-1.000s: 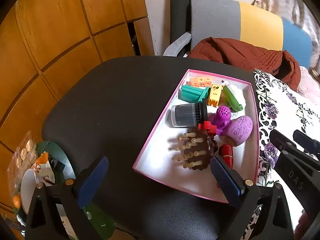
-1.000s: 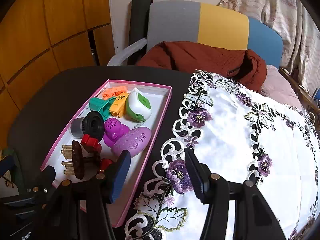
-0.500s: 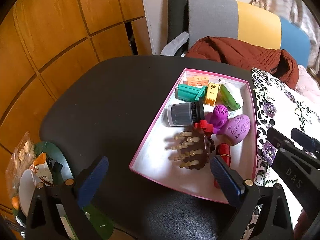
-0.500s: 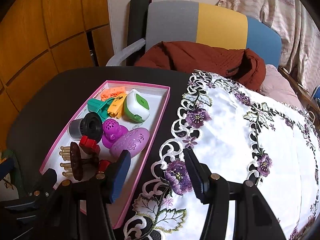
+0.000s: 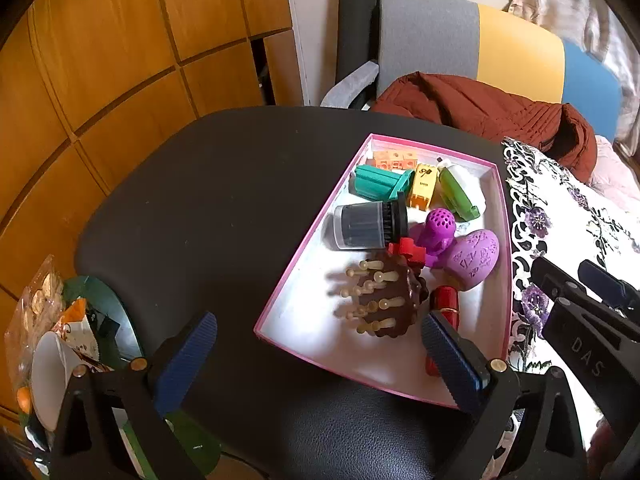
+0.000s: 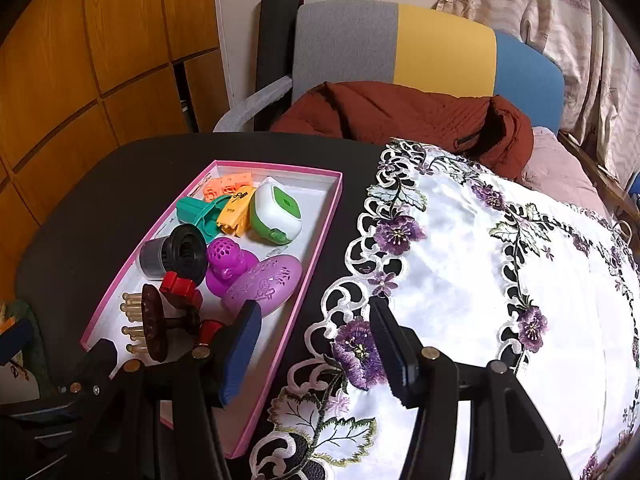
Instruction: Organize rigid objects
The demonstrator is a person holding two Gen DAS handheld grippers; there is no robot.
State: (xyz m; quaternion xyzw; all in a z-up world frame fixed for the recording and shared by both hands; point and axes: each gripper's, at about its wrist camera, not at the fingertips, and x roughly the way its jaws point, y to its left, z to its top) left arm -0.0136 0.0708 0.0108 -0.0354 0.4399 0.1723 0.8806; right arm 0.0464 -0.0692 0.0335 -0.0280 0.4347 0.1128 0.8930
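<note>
A pink-rimmed white tray [image 5: 304,240] [image 6: 320,220] lies on a black table and holds several small objects. Among them are a brown peg brush [image 5: 384,304] [image 6: 154,328], a dark cylinder [image 5: 368,226] [image 6: 176,254], a purple egg shape [image 5: 476,258] [image 6: 262,284] and a green-and-white case [image 5: 458,194] [image 6: 276,210]. My left gripper [image 5: 320,354] hangs open over the tray's near edge with nothing between its fingers. My right gripper [image 6: 316,344] is open too, above the tablecloth's lace edge just right of the tray, holding nothing.
A white embroidered cloth [image 6: 480,280] covers the right part of the table. A chair with a rust-coloured jacket [image 6: 400,116] stands behind. Wooden panels [image 5: 100,60] line the left. A bin with wrappers and a cup [image 5: 52,340] sits low on the left.
Both views shifted only slightly; the tray and its objects lie as before, and both grippers stay open.
</note>
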